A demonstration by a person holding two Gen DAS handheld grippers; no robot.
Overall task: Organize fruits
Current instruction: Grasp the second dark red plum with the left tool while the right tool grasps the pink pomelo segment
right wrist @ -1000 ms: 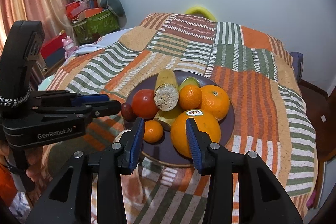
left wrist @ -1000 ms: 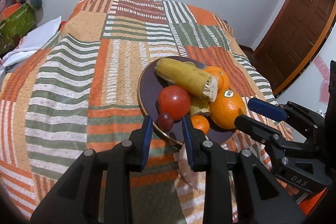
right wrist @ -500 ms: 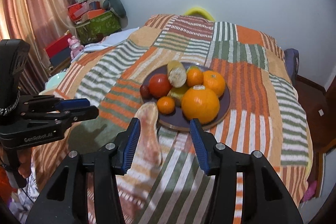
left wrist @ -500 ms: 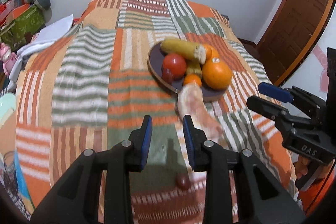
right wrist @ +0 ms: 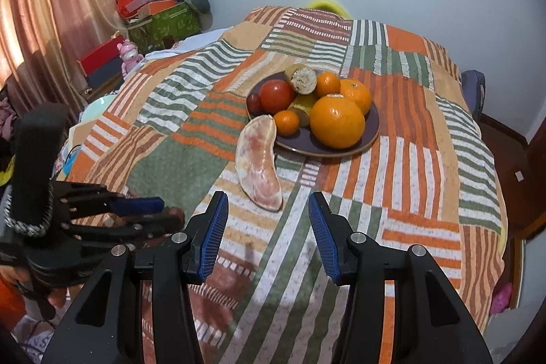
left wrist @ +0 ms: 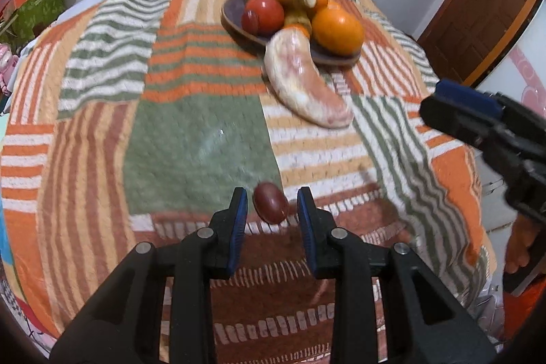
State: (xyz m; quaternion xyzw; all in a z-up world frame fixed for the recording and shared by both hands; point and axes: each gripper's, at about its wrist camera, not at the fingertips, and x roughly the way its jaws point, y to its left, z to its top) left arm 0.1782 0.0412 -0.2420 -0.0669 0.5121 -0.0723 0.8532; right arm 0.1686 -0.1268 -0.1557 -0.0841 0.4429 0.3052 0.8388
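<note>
A bed under a patchwork quilt (right wrist: 392, 166) of orange, green and cream stripes is filling a small white-walled room, with a curtain and stacked boxes off to one side. Ahead of both grippers a dark plate (right wrist: 370, 133) is holding oranges, a tomato and a piece of corn, and a pale pink citrus segment (right wrist: 257, 164) is lying on the quilt, its far tip against the plate's near rim.

The left gripper (left wrist: 272, 220) is standing released, its jaws apart with a small dark red fruit (left wrist: 271, 202) lying on the quilt between the fingertips — not visibly touched by either pad. It is looking light, smooth and rounded, likely to roll or squirt out on the soft bedding, so a gentle squeeze across its narrow middle seems wisest; the skin may bruise.

The right gripper (right wrist: 268, 229) is also hanging spread wide, holding nothing, the segment just ahead of its left finger.

Only the left wrist view is showing the red fruit between the pads — the right view is hiding most of it behind the left gripper, though it is giving the clearer look at the plate's contents.
</note>
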